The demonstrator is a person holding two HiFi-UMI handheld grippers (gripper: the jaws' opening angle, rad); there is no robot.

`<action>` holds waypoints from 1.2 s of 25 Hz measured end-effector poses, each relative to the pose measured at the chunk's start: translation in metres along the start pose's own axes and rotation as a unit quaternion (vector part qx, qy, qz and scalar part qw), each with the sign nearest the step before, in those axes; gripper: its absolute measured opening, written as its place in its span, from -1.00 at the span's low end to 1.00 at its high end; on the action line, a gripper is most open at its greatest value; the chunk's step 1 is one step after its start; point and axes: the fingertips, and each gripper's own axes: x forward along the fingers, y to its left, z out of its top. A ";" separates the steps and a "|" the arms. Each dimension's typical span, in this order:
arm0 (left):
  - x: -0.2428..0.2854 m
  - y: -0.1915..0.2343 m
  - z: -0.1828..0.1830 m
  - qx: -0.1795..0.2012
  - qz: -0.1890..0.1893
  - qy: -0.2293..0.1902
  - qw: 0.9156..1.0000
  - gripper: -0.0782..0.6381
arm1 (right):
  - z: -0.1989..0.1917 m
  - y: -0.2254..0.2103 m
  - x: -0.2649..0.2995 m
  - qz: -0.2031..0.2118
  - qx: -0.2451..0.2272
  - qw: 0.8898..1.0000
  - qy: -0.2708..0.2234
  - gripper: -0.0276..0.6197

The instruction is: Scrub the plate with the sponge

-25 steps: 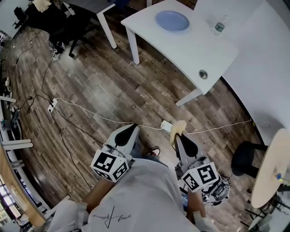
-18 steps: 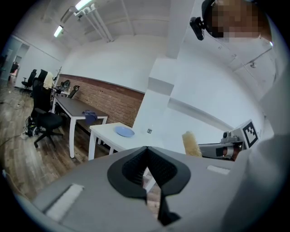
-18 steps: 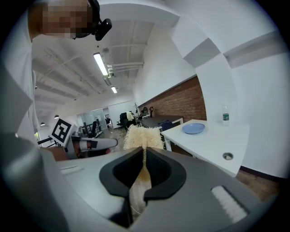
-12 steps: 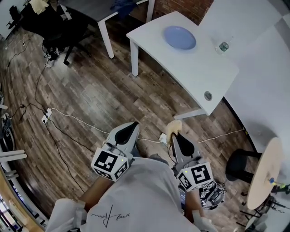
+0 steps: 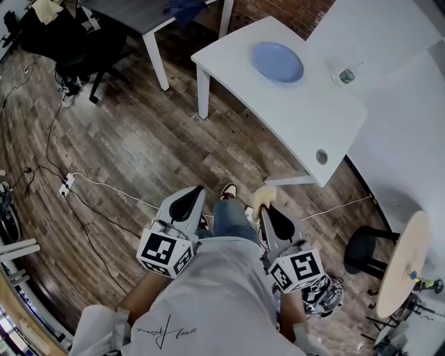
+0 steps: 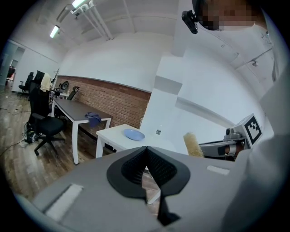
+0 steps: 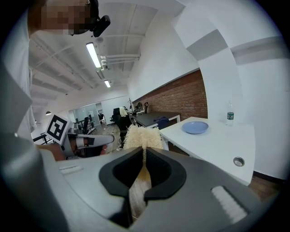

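A blue plate (image 5: 277, 61) (image 6: 134, 134) (image 7: 195, 127) lies on a white table (image 5: 292, 104), well ahead of both grippers. My right gripper (image 5: 265, 207) (image 7: 143, 152) is shut on a pale yellow sponge (image 5: 263, 197) (image 7: 141, 137), which sticks out past the jaw tips. That sponge (image 6: 193, 145) also shows at the right in the left gripper view. My left gripper (image 5: 192, 195) (image 6: 146, 151) is shut with nothing between its jaws. Both grippers hang over the wood floor, short of the table.
A clear water bottle (image 5: 345, 75) (image 7: 229, 113) stands on the table right of the plate. The table has a round cable hole (image 5: 321, 156). A dark desk (image 5: 139, 14) and a black office chair (image 5: 73, 42) stand at the far left. Cables (image 5: 97, 184) cross the floor. A stool (image 5: 361, 250) stands at the right.
The person has walked toward the white table; it and the plate sit closer in the head view. A shoe now shows between the grippers. Both grippers stay shut.
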 end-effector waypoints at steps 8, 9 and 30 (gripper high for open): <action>0.069 0.026 0.023 0.002 -0.010 0.015 1.000 -0.76 | 0.026 -0.059 0.054 -0.013 0.023 1.000 -0.006 -0.83; 0.080 0.030 0.028 0.003 -0.011 0.015 1.000 -0.75 | 0.030 -0.068 0.063 -0.012 0.026 1.000 -0.007 -0.83; 0.308 0.058 0.106 0.011 -0.010 0.032 0.999 -0.74 | 0.118 -0.253 0.193 0.018 0.047 0.999 -0.020 -0.83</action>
